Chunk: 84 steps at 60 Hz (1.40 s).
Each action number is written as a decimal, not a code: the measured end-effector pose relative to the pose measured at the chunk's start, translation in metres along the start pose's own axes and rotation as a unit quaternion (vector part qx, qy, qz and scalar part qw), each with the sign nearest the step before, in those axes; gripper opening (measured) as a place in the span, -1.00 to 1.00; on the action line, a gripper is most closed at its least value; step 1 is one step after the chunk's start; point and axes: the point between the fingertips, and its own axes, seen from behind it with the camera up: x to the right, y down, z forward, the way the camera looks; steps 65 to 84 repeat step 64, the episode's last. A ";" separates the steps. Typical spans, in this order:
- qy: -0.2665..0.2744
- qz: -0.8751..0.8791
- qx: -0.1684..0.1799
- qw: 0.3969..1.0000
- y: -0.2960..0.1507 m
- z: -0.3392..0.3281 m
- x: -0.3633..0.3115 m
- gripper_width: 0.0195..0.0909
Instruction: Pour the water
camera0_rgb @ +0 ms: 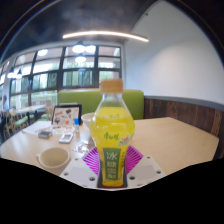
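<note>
bottle point(111, 135) upright, gripped between tongs point(111, 160); base cut off below; cup point(53, 158) left on table point(180, 135).

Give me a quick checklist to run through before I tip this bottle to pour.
1. Yellow plastic drink bottle with orange cap held between the gripper fingers: ok.
2. Bottle upright: ok.
3. Cap off for pouring: not ok, it is on.
4. Receiving vessel present: ok, a pale round bowl sits on the light wooden table beside the fingers.
5. Bowl empty: cannot tell.
</note>
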 end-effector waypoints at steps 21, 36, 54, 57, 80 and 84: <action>0.003 0.008 -0.018 1.000 -0.003 -0.002 -0.007 -0.12; 0.039 -0.032 -0.042 0.998 -0.026 -0.081 -0.030 0.79; -0.028 -0.030 -0.012 0.999 -0.095 -0.237 -0.163 0.75; -0.043 -0.024 -0.008 0.999 -0.097 -0.262 -0.190 0.76; -0.081 -0.016 -0.006 0.997 -0.089 -0.300 -0.241 0.75; -0.081 -0.016 -0.006 0.997 -0.089 -0.300 -0.241 0.75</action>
